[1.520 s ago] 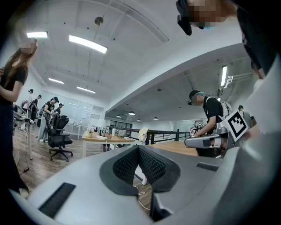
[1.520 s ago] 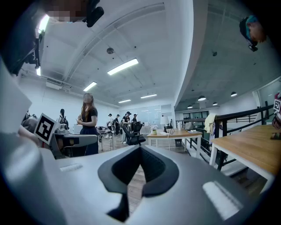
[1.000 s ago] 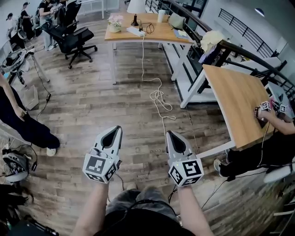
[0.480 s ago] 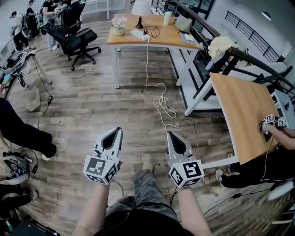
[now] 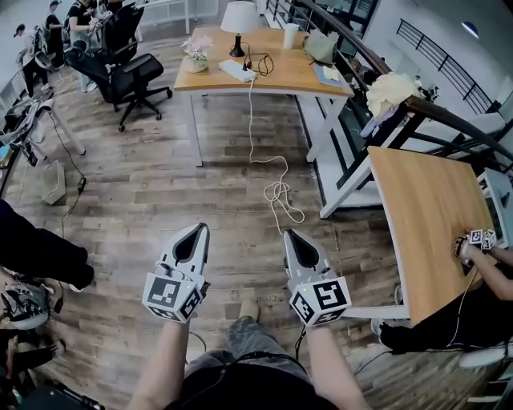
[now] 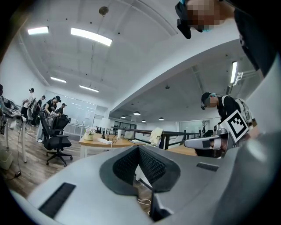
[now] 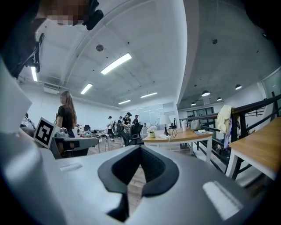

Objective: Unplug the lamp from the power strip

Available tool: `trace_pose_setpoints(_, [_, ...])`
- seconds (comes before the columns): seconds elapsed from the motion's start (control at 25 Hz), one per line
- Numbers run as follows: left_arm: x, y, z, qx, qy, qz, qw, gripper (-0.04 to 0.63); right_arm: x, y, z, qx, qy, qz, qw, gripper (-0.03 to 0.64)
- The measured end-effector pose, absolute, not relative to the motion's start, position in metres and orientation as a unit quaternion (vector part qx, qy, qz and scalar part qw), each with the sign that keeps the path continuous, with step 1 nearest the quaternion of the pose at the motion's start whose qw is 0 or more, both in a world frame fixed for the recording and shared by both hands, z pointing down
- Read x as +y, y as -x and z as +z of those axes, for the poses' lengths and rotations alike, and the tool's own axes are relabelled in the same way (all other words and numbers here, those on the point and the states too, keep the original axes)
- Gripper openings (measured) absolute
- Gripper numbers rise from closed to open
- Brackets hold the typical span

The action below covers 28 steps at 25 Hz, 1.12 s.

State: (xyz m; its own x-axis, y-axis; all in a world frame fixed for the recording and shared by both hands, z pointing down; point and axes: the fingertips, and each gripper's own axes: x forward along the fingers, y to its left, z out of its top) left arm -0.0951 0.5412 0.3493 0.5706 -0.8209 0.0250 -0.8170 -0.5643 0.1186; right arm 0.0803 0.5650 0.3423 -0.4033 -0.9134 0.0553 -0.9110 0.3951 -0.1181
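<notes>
Far ahead, a white-shaded lamp (image 5: 238, 19) stands on a wooden table (image 5: 296, 78), beside a white power strip (image 5: 237, 70). From the strip a white cable (image 5: 276, 192) drops to the floor and lies in loops. My left gripper (image 5: 195, 232) and right gripper (image 5: 292, 238) are held low over the wood floor, side by side, well short of the table. Both are shut with nothing between the jaws. The lamp (image 6: 105, 124) is small and distant in the left gripper view, as is the lamp (image 7: 165, 119) in the right gripper view.
A black office chair (image 5: 128, 68) stands left of the table. A second wooden table (image 5: 425, 208) is at the right, where another person's hands (image 5: 478, 240) hold grippers. A person's dark trouser leg (image 5: 36, 248) is at the left. A flower pot (image 5: 196, 50) and a cup (image 5: 289, 34) share the lamp table.
The view has advanced toward the lamp table, and the cable loops now lie closer. Both grippers keep the same shut pose in front of me.
</notes>
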Motion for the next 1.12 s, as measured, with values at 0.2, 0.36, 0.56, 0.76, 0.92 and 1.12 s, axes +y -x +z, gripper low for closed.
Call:
trace_pose_setpoints(0.2, [0.500,0.078,0.347,-0.475,-0.878,-0.017,0.055,-0.005,0.520,-0.095,0.344,0.844,0.532,-0.068,0.004,0.008])
trace_pose_setpoints(0.36, [0.471,0.070,0.350,-0.487,-0.871,-0.019,0.054,-0.005,0.489,-0.102,0.348,0.852,0.519,-0.067,0.000,0.008])
trace_pose_setpoints(0.56, [0.444,0.065,0.351,-0.498,-0.865,-0.021,0.051,-0.005,0.460,-0.107,0.351,0.859,0.508,-0.069,0.000,0.008])
trace_pose_setpoints(0.76, [0.422,0.063,0.354,-0.505,-0.861,-0.017,0.058,-0.005,0.438,-0.106,0.355,0.863,0.500,-0.075,0.001,0.008])
trace_pose_setpoints(0.92, [0.400,0.065,0.355,-0.509,-0.859,-0.015,0.057,-0.005,0.416,-0.105,0.356,0.862,0.500,-0.077,0.001,0.008])
trace_pose_setpoints(1.12, [0.354,0.066,0.355,-0.506,-0.861,-0.019,0.045,-0.005,0.374,-0.106,0.355,0.857,0.511,-0.070,0.003,0.008])
